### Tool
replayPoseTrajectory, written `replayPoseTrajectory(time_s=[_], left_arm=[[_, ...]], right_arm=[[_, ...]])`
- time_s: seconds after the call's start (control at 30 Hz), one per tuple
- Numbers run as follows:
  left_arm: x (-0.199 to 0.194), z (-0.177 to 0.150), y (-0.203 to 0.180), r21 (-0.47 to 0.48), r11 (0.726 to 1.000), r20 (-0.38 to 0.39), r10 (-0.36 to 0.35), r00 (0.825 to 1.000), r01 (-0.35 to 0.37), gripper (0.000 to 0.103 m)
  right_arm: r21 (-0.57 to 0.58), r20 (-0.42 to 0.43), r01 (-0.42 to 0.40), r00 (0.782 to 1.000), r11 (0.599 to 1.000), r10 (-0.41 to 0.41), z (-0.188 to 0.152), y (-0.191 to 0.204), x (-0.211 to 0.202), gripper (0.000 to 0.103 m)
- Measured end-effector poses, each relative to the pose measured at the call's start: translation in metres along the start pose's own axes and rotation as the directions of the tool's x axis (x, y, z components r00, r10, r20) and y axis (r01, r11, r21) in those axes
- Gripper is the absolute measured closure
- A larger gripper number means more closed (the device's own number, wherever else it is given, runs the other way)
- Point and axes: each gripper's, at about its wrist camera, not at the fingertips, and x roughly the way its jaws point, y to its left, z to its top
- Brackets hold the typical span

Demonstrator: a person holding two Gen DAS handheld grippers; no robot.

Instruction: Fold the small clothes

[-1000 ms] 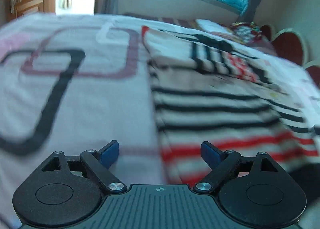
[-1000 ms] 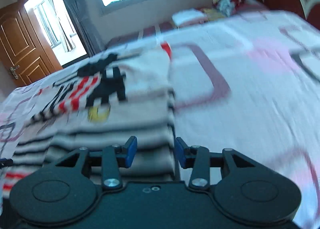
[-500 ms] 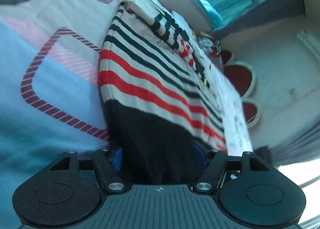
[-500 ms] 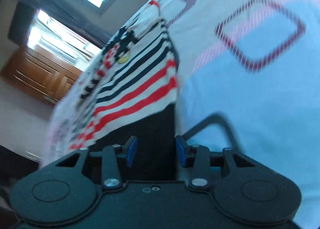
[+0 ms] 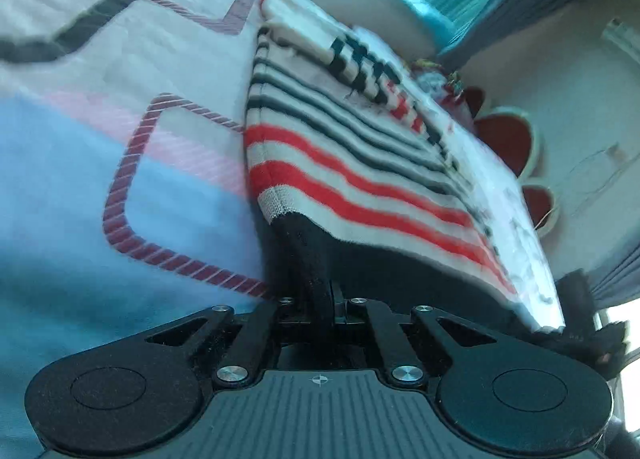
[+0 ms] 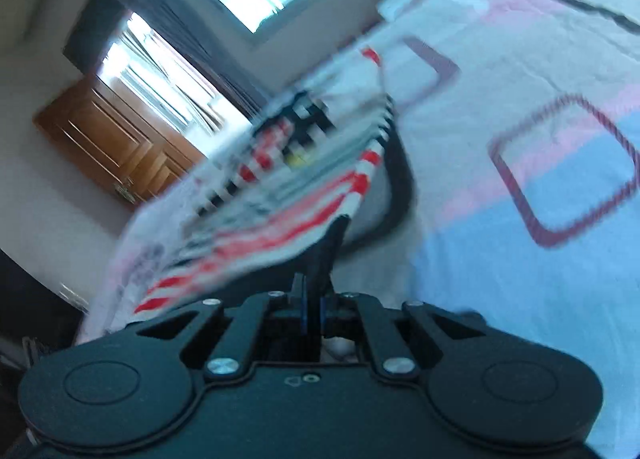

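step: lift hem | left claw (image 5: 320,291) clamped on sweater (image 5: 360,163) black hem | right claw (image 6: 314,299) clamped too | tip: raise both level, fold toward collar, upper centre, over bed (image 5: 80,187)

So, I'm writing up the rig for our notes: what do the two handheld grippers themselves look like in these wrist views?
Both are matte black. The left gripper has a ribbed grey-black body with a small crosshair mark, two round discs, angled link arms and silver screws. The right gripper has a smooth body with small holes at its centre, the same discs and screws, and blue finger pads. No cables or sleeves show.
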Motion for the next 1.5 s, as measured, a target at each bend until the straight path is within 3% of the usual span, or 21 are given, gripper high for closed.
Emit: replayPoseTrajectory(time_s=[0.07, 0.23, 0.47, 0.6, 0.77, 0.9, 1.07, 1.2, 1.33, 1.37, 1.47, 1.5], left_arm=[[-0.001, 0.001, -0.003, -0.015, 1.000, 0.015, -0.002, 1.000, 0.003, 0.099], [-0.014, 0.015, -0.006, -0.054, 0.995, 0.107, -0.082, 0.991, 0.089, 0.099], [-0.009, 0.100, -0.036, 0.008, 0.986, 0.245, -0.164, 0.956, 0.167, 0.098], [0.010, 0.165, -0.066, 0.061, 0.991, 0.274, -0.135, 0.952, 0.123, 0.098], [0.055, 0.241, -0.083, 0.117, 0.992, 0.257, -0.086, 0.963, 0.058, 0.098], [0.096, 0.281, -0.077, 0.125, 0.992, 0.208, -0.035, 0.977, 0.008, 0.098], [0.152, 0.303, -0.050, 0.068, 0.997, 0.159, 0.026, 0.987, -0.038, 0.098], [0.191, 0.312, -0.026, 0.006, 0.998, 0.110, 0.055, 0.992, -0.056, 0.098], [0.212, 0.314, -0.015, -0.048, 0.998, 0.108, 0.041, 0.993, -0.036, 0.098], [0.214, 0.315, -0.015, -0.047, 0.999, 0.121, 0.027, 0.992, -0.021, 0.091], [0.218, 0.317, -0.018, -0.021, 1.000, 0.185, -0.006, 0.983, 0.010, 0.045], [0.218, 0.319, -0.018, -0.020, 0.999, 0.200, -0.021, 0.980, 0.026, 0.037]], right_arm=[[0.041, -0.087, 0.065, 0.994, 0.997, -0.061, -0.008, -0.015, 0.023, 0.097], [0.068, -0.009, 0.020, 1.000, 0.997, -0.020, 0.003, -0.007, 0.014, 0.097], [-0.063, 0.136, -0.016, 0.990, 0.998, 0.025, 0.067, 0.025, 0.006, 0.097], [-0.100, 0.191, -0.025, 0.981, 0.995, 0.043, 0.117, 0.037, 0.024, 0.097], [-0.115, 0.204, -0.040, 0.977, 0.993, 0.063, 0.186, 0.045, 0.063, 0.097], [-0.115, 0.187, -0.036, 0.981, 0.993, 0.057, 0.228, 0.033, 0.107, 0.097], [-0.114, 0.139, -0.046, 0.988, 0.992, 0.061, 0.253, 0.007, 0.170, 0.097], [-0.051, 0.101, -0.061, 0.993, 0.997, 0.065, 0.265, -0.016, 0.214, 0.097], [0.037, 0.046, -0.101, 0.994, 0.994, 0.100, 0.279, -0.037, 0.251, 0.092], [0.040, 0.048, -0.099, 0.994, 0.994, 0.097, 0.281, -0.039, 0.257, 0.087], [0.016, 0.077, -0.118, 0.990, 0.993, 0.117, 0.286, -0.037, 0.261, 0.063], [0.003, 0.092, -0.123, 0.988, 0.992, 0.123, 0.287, -0.036, 0.261, 0.051]])
